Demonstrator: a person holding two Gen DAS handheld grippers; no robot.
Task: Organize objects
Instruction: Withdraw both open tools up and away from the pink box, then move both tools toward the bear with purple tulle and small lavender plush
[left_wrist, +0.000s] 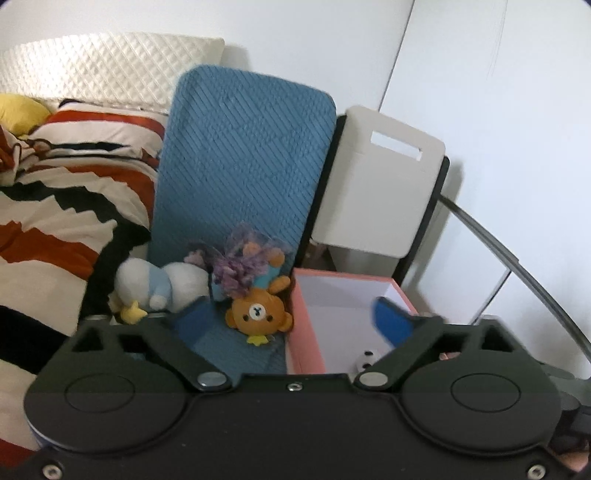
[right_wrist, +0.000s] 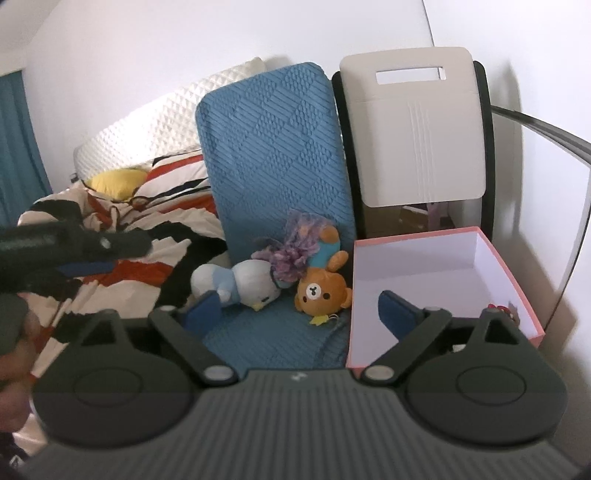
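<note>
Nearest, both claws stand spread with nothing between their blue pads: the left gripper (left_wrist: 291, 325) and the right gripper (right_wrist: 301, 314) each straddle the near left edge of the pink box (right_wrist: 517, 280). That box sits open, white inside, with a small white toy (left_wrist: 364, 360) low at its near wall and a small red thing (right_wrist: 496, 308) at its right side; what the red thing is I cannot tell. Just left of the box, on the blue mat (right_wrist: 266, 332), lies a brown bear (right_wrist: 321, 290), head toward the camera. Touching the bear from behind is a purple tuft (right_wrist: 295, 247), and left of that a white-and-blue plush bird (right_wrist: 240, 282) on its side. Farther left of the box spreads a striped quilt (left_wrist: 55, 206). Behind the box stands a white chair back (right_wrist: 417, 125), and beside it the mat rises upright.
</note>
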